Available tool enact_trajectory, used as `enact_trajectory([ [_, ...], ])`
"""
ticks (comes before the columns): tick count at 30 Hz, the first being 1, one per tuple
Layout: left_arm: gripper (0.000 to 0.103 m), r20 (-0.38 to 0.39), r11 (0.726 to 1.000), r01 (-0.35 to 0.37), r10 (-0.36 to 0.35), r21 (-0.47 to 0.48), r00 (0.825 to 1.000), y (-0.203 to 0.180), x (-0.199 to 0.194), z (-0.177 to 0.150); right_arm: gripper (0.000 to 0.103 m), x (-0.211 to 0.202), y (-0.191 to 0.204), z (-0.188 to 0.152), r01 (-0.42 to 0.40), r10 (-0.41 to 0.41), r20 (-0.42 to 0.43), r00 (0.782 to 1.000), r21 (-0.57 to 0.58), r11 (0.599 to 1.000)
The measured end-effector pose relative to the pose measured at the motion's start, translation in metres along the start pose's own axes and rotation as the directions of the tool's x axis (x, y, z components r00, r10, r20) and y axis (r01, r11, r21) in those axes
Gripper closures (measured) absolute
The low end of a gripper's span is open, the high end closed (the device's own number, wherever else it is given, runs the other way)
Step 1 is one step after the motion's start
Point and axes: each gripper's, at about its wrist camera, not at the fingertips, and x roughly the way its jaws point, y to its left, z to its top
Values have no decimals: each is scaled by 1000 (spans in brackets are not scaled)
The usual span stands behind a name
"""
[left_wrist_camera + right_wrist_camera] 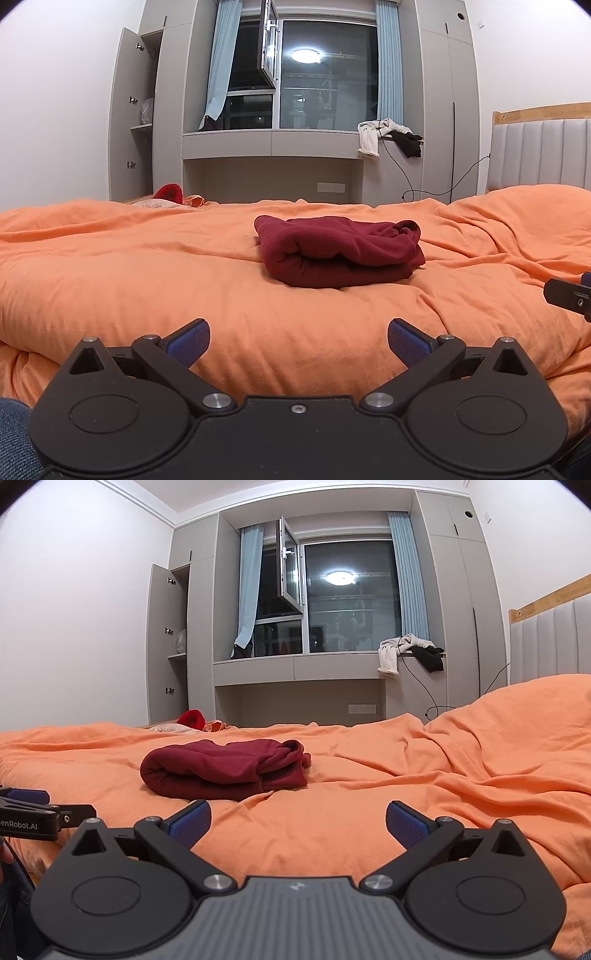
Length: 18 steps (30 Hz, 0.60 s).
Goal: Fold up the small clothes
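Note:
A dark red garment [340, 251] lies folded into a compact bundle on the orange duvet [147, 277], straight ahead of my left gripper [299, 341]. That gripper is open and empty, a short way back from the bundle. In the right wrist view the same garment [225, 770] lies ahead and to the left of my right gripper [298, 823], which is open and empty too. Part of the right gripper shows at the right edge of the left wrist view [570, 297], and part of the left gripper at the left edge of the right wrist view [33, 816].
The orange duvet [443, 794] is rumpled and rises to the right near a grey padded headboard [539, 155]. A red object [169, 192] lies at the far edge of the bed. Behind stand grey wardrobes, a window ledge with white and black clothes [388, 138], and a trailing cable.

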Motion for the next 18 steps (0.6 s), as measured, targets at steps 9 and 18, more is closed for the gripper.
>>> enact_trajectory([
  [9, 1, 0, 1000, 1, -1, 0, 1000, 0, 0, 0, 0, 0, 0, -1, 0, 0, -3, 1000, -3, 1000],
  [18, 1, -29, 1000, 1, -2, -15, 1000, 1, 6, 1, 0, 0, 1, -2, -1, 1, -6, 1000, -9, 1000],
])
